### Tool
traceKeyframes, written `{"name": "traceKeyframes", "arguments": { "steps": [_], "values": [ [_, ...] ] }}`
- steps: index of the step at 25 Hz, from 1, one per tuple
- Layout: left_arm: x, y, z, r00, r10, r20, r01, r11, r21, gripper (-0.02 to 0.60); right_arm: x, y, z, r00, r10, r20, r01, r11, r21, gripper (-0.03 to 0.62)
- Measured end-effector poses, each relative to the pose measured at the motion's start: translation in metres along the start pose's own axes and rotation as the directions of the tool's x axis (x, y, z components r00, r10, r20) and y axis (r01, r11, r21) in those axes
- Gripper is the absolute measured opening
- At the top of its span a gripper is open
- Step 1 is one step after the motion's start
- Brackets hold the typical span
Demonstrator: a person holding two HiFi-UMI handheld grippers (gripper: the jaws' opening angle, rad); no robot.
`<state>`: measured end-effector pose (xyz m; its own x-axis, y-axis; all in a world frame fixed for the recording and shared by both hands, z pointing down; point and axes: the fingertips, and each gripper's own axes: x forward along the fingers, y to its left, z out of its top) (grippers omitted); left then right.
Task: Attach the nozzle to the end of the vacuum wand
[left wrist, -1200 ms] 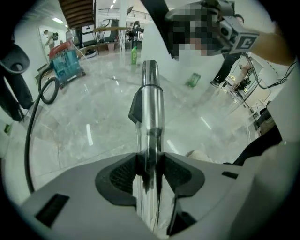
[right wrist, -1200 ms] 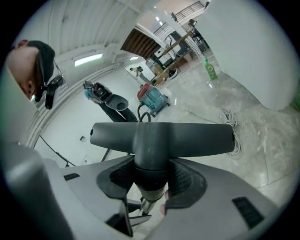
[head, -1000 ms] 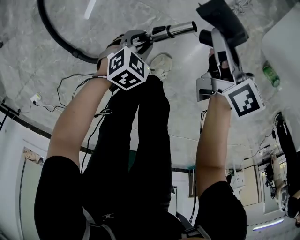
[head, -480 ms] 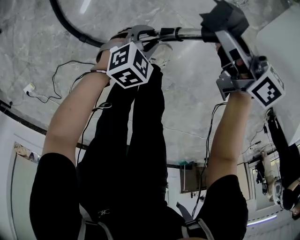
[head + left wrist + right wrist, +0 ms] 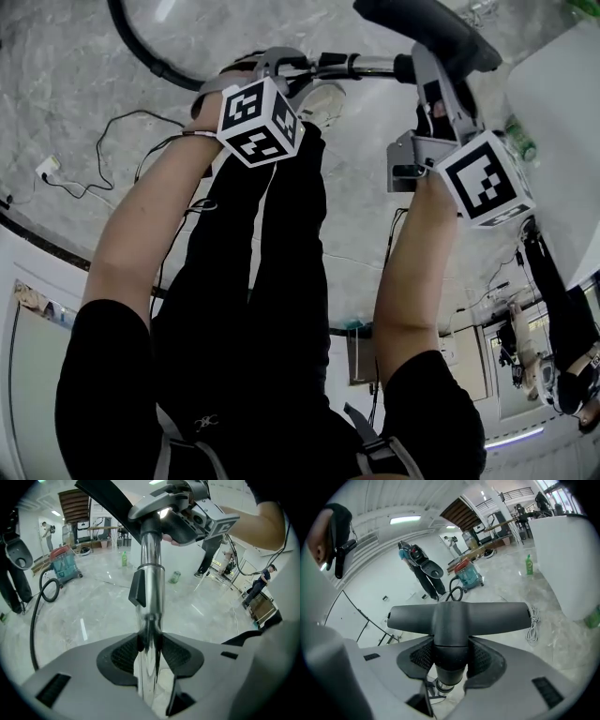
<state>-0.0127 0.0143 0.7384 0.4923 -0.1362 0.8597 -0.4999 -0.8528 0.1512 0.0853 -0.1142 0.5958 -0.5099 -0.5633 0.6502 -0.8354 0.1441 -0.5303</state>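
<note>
The left hand-held gripper (image 5: 149, 645) has just been closing its jaws, which now clamp the chrome vacuum wand (image 5: 150, 569) between their pads. The right hand-held gripper (image 5: 451, 654) grips the dark T-shaped floor nozzle (image 5: 454, 617) by its neck. The neck meets the wand's far end above the marble floor (image 5: 75, 112).

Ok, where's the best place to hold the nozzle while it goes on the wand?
Take the nozzle by its round neck, fingers on either side and the wide crossbar head beyond the fingertips, as the right gripper holds it now. The neck fits between them; the flat head is too broad.
</note>
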Motion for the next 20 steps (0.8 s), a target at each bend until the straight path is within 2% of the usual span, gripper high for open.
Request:
{"name": "traceKeyframes", "arguments": {
  "steps": [5, 7, 10, 12, 16, 20],
  "values": [
    [0.005, -0.007, -0.005, 1.000, -0.029, -0.009, 0.030, 0.995, 0.096, 0.164, -0.003, 0.000, -0.016, 0.995, 0.088, -0.041, -0.088, 0.996, 0.014, 0.189],
    [0.009, -0.009, -0.004, 1.000, -0.019, -0.010, 0.020, 0.991, 0.131, 0.164, -0.001, -0.006, -0.020, 0.996, 0.071, -0.063, -0.068, 0.996, 0.052, 0.189],
    [0.014, -0.011, -0.002, 1.000, 0.021, -0.015, -0.018, 0.987, 0.162, 0.166, -0.001, -0.016, -0.025, 0.996, 0.001, -0.085, 0.010, 0.990, 0.139, 0.189],
    [0.016, -0.012, 0.000, 0.999, 0.037, -0.008, -0.035, 0.986, 0.165, 0.169, -0.001, -0.019, -0.027, 0.996, -0.018, -0.089, 0.034, 0.983, 0.180, 0.189],
    [0.011, -0.011, 0.012, 0.998, 0.023, 0.052, -0.030, 0.991, 0.129, 0.169, 0.000, -0.016, -0.025, 0.995, 0.009, -0.099, 0.005, 0.989, 0.145, 0.189],
    [0.012, -0.008, 0.015, 0.998, -0.003, 0.065, -0.002, 0.996, 0.085, 0.169, 0.000, -0.013, -0.024, 0.995, 0.023, -0.096, -0.011, 0.993, 0.121, 0.189]
  ]
}}
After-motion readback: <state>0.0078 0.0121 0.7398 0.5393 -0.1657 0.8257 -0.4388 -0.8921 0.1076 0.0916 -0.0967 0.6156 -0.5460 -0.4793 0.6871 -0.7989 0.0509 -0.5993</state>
